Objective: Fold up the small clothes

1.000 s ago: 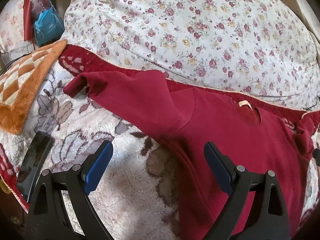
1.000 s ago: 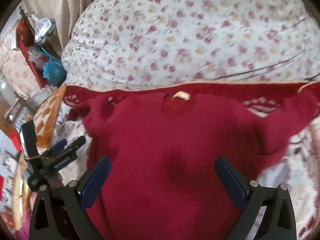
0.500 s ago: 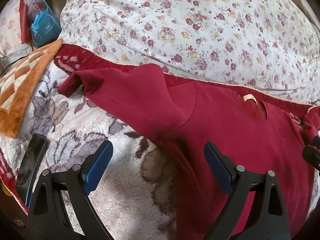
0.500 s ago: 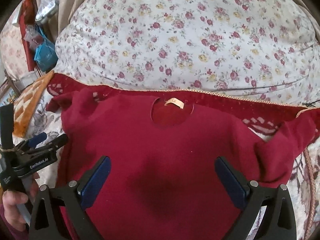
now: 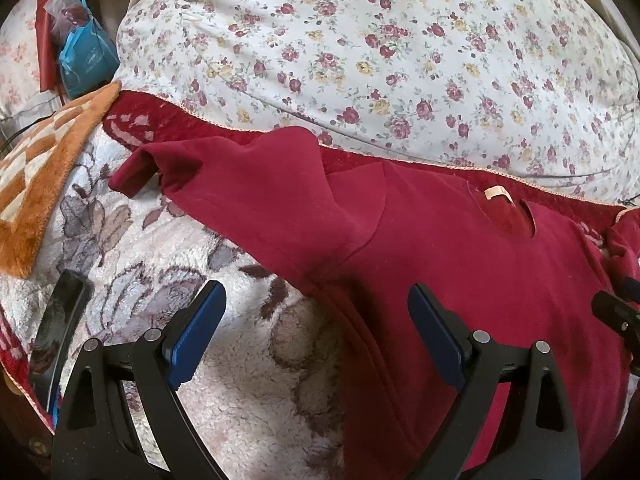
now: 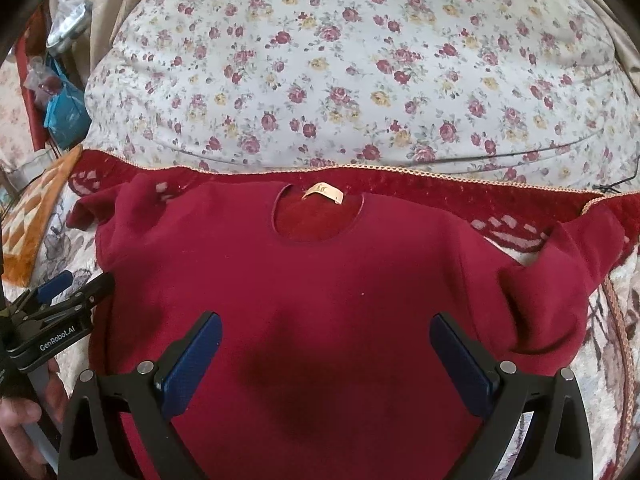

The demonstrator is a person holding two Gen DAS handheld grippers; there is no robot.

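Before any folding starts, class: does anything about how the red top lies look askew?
Yes. The red top lies mostly flat, but its left sleeve is bunched into a raised peak with the cuff curled.

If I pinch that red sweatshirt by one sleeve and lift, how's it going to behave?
The red sweatshirt would probably go limp and drape, since its sleeve already lies in soft humps and creases. The fabric looks thick, so expect some weight pulling down on the pinch. On the fluffy blanket it will likely drag and bunch up when pushed.
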